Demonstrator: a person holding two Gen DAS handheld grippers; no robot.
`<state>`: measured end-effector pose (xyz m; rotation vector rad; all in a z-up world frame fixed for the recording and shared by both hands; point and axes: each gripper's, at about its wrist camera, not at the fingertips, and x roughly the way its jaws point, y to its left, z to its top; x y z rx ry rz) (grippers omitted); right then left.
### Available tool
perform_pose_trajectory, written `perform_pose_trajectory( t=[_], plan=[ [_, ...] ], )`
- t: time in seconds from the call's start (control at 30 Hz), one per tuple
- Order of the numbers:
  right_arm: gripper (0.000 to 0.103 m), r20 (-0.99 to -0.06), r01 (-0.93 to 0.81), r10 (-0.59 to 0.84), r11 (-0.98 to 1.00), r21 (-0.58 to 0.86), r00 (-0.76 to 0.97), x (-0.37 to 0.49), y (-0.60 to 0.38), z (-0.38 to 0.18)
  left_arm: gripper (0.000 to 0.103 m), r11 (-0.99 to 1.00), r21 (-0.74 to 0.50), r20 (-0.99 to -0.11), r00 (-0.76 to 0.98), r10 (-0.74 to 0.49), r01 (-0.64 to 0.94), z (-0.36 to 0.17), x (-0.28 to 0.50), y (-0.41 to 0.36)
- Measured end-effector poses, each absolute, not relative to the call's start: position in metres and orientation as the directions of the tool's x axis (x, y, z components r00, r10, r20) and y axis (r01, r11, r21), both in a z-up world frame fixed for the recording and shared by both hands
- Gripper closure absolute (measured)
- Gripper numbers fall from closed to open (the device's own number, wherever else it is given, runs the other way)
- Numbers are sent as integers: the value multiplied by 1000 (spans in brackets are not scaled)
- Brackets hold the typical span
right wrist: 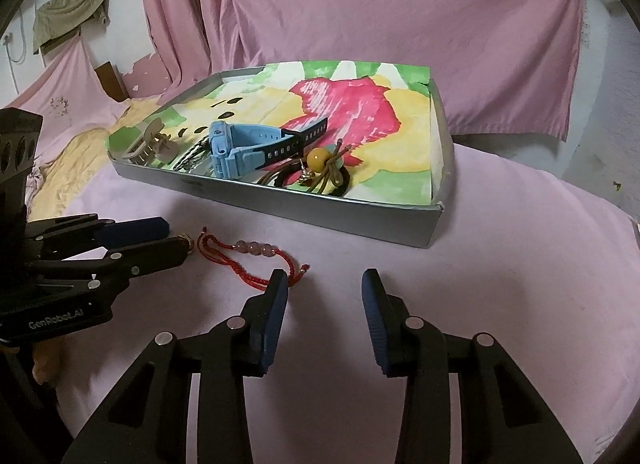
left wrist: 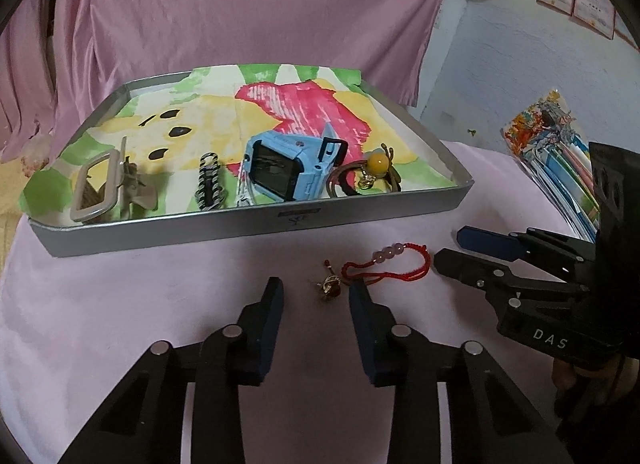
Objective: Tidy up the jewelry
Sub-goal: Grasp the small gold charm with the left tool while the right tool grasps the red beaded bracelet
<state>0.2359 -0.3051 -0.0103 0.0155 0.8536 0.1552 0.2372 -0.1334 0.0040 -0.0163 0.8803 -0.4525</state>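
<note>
On the pink cloth a small gold earring (left wrist: 330, 288) lies between the fingertips of my left gripper (left wrist: 316, 292), which is open. Just right of it lies a red string bracelet (left wrist: 386, 264) with pink beads. My right gripper (right wrist: 325, 283) is open over bare cloth, its left finger beside the bracelet's (right wrist: 256, 254) end. The grey tray (left wrist: 256, 223), lined with colourful paper, holds a beige hair claw (left wrist: 106, 187), a braided bracelet (left wrist: 209, 181), a blue watch (left wrist: 288, 169) and hair ties with a yellow bead (left wrist: 374, 173).
A stack of colourful papers (left wrist: 552, 159) lies on the right beyond the cloth. Pink drapes (right wrist: 360, 23) hang behind the tray. A yellow cloth (right wrist: 76, 167) is bunched at the far left. A hand (left wrist: 580, 376) holds the right gripper.
</note>
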Motion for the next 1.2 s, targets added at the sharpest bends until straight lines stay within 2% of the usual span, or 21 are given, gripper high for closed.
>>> perform_pose_trajectory(
  t=[0.07,0.33,0.43,0.53,0.73,1.03,1.2],
  plan=[
    [75,-751,-137,148,988,78,643,238,-304,-11,75,904,-196,-740,548,-391,379,4,238,-135],
    [75,-754,-162,167,983,81,635,245,-296,-12,86,900,-212,-742,536,-403,382,3,242,-135],
    [81,-753,-175,175,981,81,634,248,-293,-12,89,897,-216,-741,533,-407,385,2,241,-135],
    [81,-761,-184,176,980,76,625,252,-289,-13,92,893,-220,-745,523,-413,393,1,243,-137],
    [96,-764,-188,172,980,68,622,252,-287,-14,92,888,-244,-741,515,-430,391,0,245,-134],
    [101,-759,-177,152,983,49,633,240,-286,-12,92,890,-275,-709,548,-443,363,4,243,-123],
    [101,-695,-129,146,989,77,704,230,-286,2,92,886,-308,-672,580,-461,347,8,240,-113]
  ],
)
